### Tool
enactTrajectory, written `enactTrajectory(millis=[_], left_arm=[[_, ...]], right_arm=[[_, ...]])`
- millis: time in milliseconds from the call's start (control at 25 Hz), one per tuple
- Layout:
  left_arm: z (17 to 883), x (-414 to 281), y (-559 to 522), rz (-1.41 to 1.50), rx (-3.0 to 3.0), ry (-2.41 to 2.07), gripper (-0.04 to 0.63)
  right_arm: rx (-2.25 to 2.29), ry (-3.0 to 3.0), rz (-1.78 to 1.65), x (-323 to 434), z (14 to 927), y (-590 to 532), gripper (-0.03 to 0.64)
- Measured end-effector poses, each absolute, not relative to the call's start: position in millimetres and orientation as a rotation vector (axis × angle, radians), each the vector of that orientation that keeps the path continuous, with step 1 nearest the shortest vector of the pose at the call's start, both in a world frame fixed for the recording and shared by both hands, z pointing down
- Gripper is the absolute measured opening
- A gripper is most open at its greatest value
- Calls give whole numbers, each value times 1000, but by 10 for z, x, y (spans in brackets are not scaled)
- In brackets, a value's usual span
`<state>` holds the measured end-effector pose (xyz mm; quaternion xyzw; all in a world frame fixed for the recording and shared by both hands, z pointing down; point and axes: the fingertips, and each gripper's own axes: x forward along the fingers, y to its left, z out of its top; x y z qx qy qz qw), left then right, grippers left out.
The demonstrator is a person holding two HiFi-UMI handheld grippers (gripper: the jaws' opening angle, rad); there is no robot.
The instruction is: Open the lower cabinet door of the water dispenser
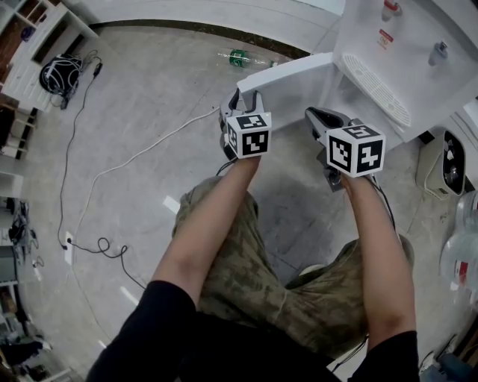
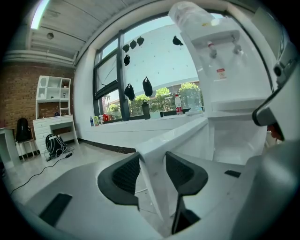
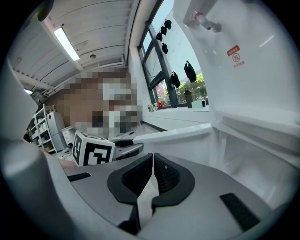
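1. The lower cabinet door (image 1: 287, 89) of the water dispenser (image 1: 407, 52) stands swung wide open. Its white panel sticks out to the left from the body of the machine. The dispenser stands at the far edge of the floor (image 1: 149, 112), where the floor meets the wall.
2. Behind the door the lower compartment (image 1: 337, 101) is laid open, with plain white walls inside.
3. The left gripper (image 1: 245, 95) has the door by its free outer edge. In the left gripper view its jaws stand partway apart, with one dark pad on each face of the panel (image 2: 154, 187), and both press against it.
4. The right gripper (image 1: 312, 113) hangs just right of the door, in front of the open compartment, and touches neither. In the right gripper view its jaws (image 3: 153, 157) are closed together with nothing between them.
5. Each gripper carries its marker cube, the left cube (image 1: 249, 134) and the right cube (image 1: 356, 151). The person's bare forearms run back from the cubes over camouflage trousers (image 1: 261, 276).
6. Higher on the dispenser a ribbed drip tray (image 1: 376, 89) juts out. Above it are a red tap (image 1: 389, 9) and a blue tap (image 1: 438, 51).
7. A clear bottle with a green label (image 1: 240, 57) lies on its side at the far edge of the floor, near the door's outer end but apart from it.
8. A white cable (image 1: 134, 153) snakes across the middle of the floor toward the left gripper.
9. A black backpack (image 1: 60, 73) sits at the far left corner of the floor, beside a white shelf unit (image 1: 45, 30).
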<state>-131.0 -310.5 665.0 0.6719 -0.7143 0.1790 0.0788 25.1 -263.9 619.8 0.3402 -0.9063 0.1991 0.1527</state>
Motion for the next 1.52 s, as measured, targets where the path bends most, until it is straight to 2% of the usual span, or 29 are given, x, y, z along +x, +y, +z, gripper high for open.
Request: enactTrajectory(millis=[360, 720, 1520], left_arm=[[6651, -1398, -3251, 542, 2008, -2140, 173], [6677, -1452, -3329, 536, 2013, -2152, 173], [6712, -1645, -3696, 654, 2077, -2113, 170]], right_arm=[[988, -2654, 596, 263, 6090, -2681, 8], [1087, -2604, 432, 220, 6173, -2760, 9], [1107, -2655, 526, 27, 6095, -2795, 9]])
